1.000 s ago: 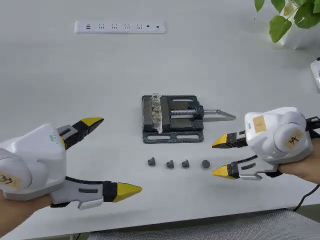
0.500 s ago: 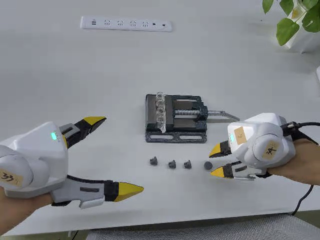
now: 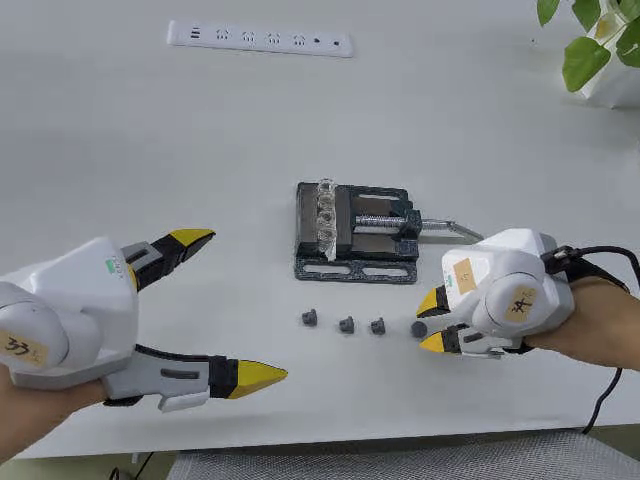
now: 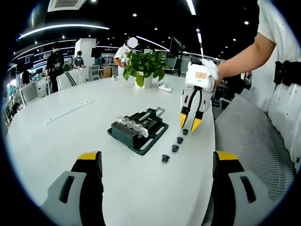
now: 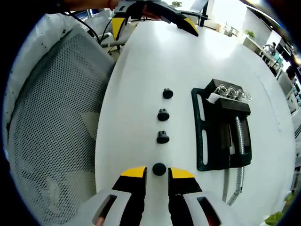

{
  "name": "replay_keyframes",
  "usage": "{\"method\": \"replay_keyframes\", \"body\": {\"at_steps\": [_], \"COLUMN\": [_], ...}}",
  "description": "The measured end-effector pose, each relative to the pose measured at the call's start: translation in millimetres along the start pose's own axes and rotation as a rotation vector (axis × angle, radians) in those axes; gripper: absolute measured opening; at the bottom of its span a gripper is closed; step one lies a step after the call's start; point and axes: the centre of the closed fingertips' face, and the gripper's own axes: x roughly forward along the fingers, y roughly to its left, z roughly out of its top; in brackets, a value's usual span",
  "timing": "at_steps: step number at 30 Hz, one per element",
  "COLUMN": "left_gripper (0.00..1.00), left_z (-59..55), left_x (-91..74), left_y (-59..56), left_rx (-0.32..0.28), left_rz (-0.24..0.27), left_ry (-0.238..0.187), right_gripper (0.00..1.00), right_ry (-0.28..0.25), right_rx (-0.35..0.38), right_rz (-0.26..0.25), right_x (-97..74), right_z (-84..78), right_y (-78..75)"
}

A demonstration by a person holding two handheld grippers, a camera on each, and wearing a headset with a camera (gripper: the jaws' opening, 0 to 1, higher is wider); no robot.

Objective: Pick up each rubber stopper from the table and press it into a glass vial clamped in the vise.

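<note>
Several dark rubber stoppers lie in a row in front of the vise; the rightmost stopper (image 3: pixel 417 328) (image 5: pixel 159 169) sits between the yellow tips of my right gripper (image 3: pixel 432 322) (image 5: pixel 158 173), which is open with small gaps on both sides. The other stoppers (image 3: pixel 347 324) (image 5: pixel 162 114) lie to its left. A black vise (image 3: pixel 372 240) (image 5: pixel 225 127) (image 4: pixel 138 132) clamps a row of clear glass vials (image 3: pixel 326 213) (image 5: pixel 228 91). My left gripper (image 3: pixel 235 305) (image 4: pixel 157 160) hovers wide open at the near left, holding nothing.
A white power strip (image 3: pixel 260 39) lies at the far side of the table. A potted plant (image 3: pixel 600 40) stands at the back right. The table's front edge (image 3: pixel 400 425) runs just below the grippers, with a grey mesh chair (image 5: pixel 56 117) beyond it.
My right gripper has moved left to the rightmost stopper and narrowed its jaws around it. The left gripper has stayed in place, wide open.
</note>
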Motion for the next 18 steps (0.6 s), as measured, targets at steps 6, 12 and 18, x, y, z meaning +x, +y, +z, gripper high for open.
{"method": "replay_keyframes", "body": {"at_steps": [6, 12, 18], "left_gripper": [0.98, 0.97, 0.97], "left_z": [0.6, -0.2, -0.3], "left_x": [0.2, -0.8, 0.3], "left_y": [-0.4, 0.4, -0.4], "left_rx": [-0.007, -0.012, -0.017], "left_rz": [0.001, 0.002, 0.002], "left_ry": [-0.008, -0.012, -0.013], "right_gripper": [0.12, 0.11, 0.1], "right_ry": [0.014, 0.023, 0.032], "right_rx": [-0.018, -0.023, -0.028], "right_rz": [0.009, 0.012, 0.015], "right_x": [0.9, 3.1, 4.3], "right_z": [1.3, -1.1, -3.1], "right_y": [0.9, -0.3, -0.3]}}
